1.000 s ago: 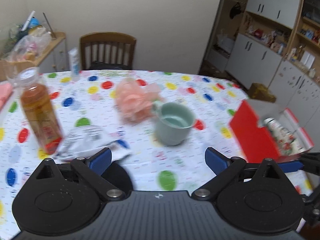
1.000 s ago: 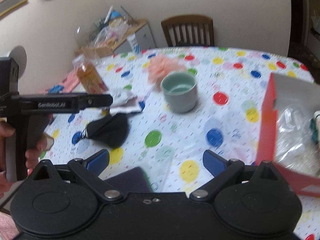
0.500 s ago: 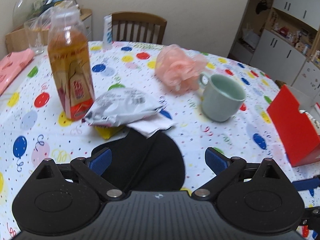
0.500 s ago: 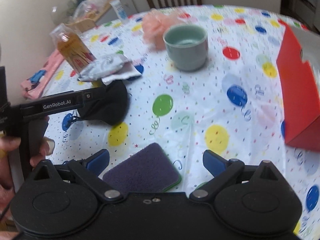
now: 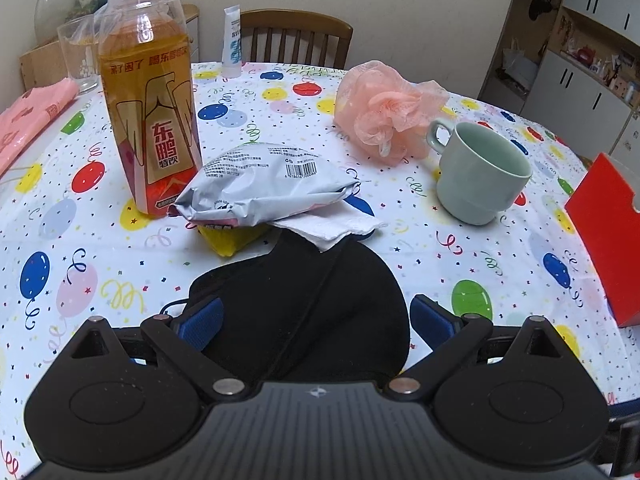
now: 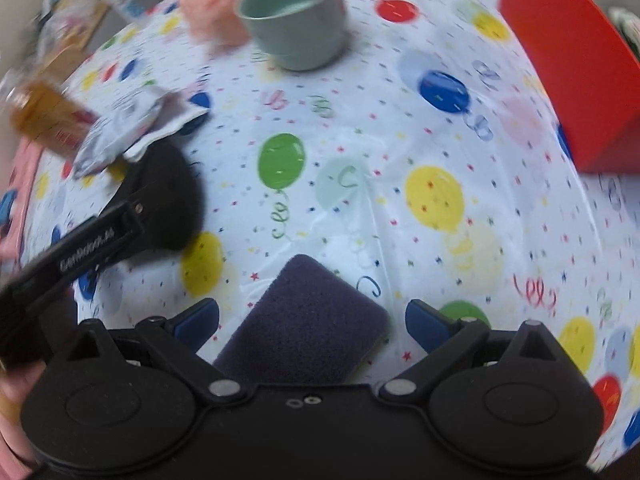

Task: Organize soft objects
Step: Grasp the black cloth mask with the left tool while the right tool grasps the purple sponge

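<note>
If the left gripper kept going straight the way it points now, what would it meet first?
Most likely the black pouch, which lies between the open fingers of the left gripper. Beyond it are the napkin and silver packet.

The surface [image 5: 440, 248] wore a white cloth patterned with red, blue, yellow and green balloons. On it lay a black pouch [image 5: 304, 300], a dark purple sponge [image 6: 304, 320], a peach-pink bath pouf [image 5: 384, 108], a pale green mug [image 5: 480, 176], a red box [image 5: 608, 232] and an amber drink bottle [image 5: 148, 100].
</note>
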